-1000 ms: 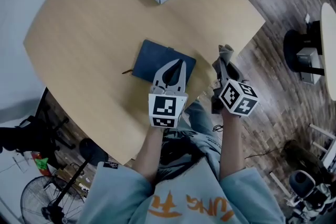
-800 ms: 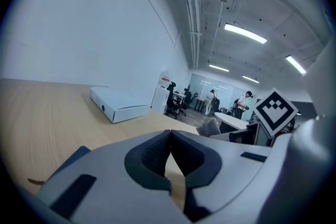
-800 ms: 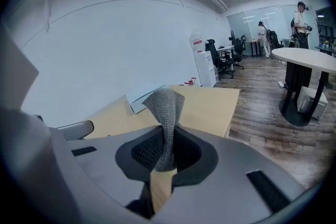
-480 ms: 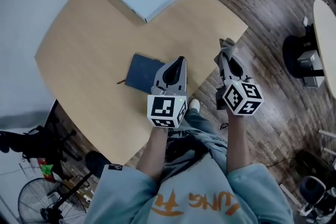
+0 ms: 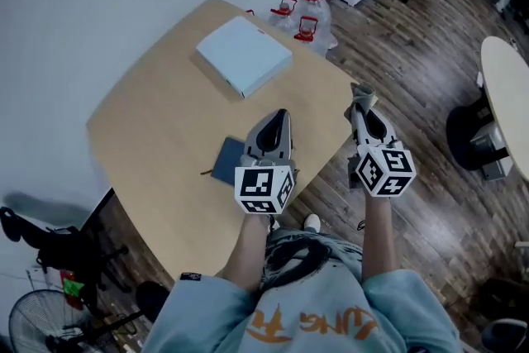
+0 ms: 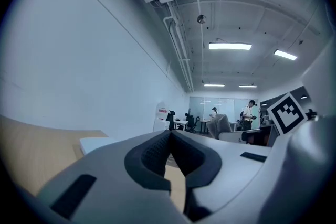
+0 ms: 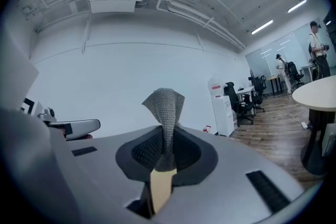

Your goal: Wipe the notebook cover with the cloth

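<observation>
**Cloth pinched in the right claw, notebook lying on the surface**

The right claw (image 7: pixel 167 150) is closed on a grey knitted cloth (image 7: pixel 165 107). The jaws grip its lower part, and the rest stands up past the tips as a twisted tuft. In the head view this claw shows against the wood floor (image 5: pixel 413 70), to the right of the surface's near edge. It is not over the notebook.

The left claw (image 5: pixel 278 116) is closed with its jaws pressed together, and nothing shows between them. In the head view it overlaps the right end of the notebook, but the view does not show whether they touch. The left gripper view looks out level across the room rather than down at the cover.

The dark blue notebook (image 5: pixel 226 162) lies flat on the light wooden surface (image 5: pixel 157 120), close to the edge nearest the person. Only its left part is visible beside the left claw. A thin dark strand sticks out from its left side.

Farther back on the surface, well apart from the notebook, rests a flat white box (image 5: pixel 245 55). Beyond the far corner, water bottles (image 5: pixel 302 12) with red caps stand on the floor. A round white table (image 5: pixel 504 95) stands at the right edge of the head view.

The person's forearms, in light blue sleeves (image 5: pixel 198 314), reach forward to the two marker cubes.
</observation>
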A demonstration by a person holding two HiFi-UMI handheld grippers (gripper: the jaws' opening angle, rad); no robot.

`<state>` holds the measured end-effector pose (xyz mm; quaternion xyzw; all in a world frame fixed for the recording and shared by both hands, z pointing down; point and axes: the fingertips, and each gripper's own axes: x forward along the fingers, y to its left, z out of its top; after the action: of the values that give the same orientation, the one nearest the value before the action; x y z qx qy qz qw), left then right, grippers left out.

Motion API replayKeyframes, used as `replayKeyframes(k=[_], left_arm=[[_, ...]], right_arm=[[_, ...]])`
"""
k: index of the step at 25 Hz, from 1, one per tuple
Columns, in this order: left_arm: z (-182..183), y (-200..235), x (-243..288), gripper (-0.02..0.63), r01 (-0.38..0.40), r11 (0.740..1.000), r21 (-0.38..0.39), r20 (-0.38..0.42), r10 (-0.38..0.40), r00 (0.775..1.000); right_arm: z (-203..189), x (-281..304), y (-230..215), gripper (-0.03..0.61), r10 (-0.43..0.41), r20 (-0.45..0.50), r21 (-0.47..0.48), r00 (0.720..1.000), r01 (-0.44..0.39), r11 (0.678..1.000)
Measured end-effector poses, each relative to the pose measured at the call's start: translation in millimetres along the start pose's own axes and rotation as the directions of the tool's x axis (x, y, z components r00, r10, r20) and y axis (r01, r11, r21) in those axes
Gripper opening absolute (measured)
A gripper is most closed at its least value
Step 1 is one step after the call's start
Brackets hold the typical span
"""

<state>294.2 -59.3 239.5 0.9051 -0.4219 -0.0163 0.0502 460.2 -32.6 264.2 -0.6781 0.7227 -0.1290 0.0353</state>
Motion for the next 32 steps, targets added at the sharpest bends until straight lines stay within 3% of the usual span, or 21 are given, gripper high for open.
replayKeyframes(k=[11, 17, 22, 32], left_arm=[[62.8, -36.3, 9.6, 0.018, -0.021, 0.999, 0.042, 0.112, 0.016, 0.994], [63.8, -25.9, 7.4, 0.018, -0.090, 0.996, 0.029, 0.106, 0.087, 0.991], [60.9, -27.9, 12.8, 0.018, -0.079, 0.995, 0.061, 0.098, 0.073, 0.993], [47.0, -26.9, 16.4, 0.018, -0.066, 0.996, 0.056, 0.064, 0.063, 0.996]], right_arm=[[64.8, -33.3, 0.1, 0.031, 0.021, 0.112, -0.158, 0.993, -0.003, 0.987], [67.0, -39.8, -1.9, 0.031, 0.006, 0.120, -0.198, 0.993, 0.018, 0.980], [67.5, -28.5, -6.6, 0.031, -0.005, 0.112, -0.213, 0.994, 0.029, 0.977], [70.7, -19.2, -11.0, 0.031, -0.010, 0.108, -0.236, 0.994, 0.035, 0.971]])
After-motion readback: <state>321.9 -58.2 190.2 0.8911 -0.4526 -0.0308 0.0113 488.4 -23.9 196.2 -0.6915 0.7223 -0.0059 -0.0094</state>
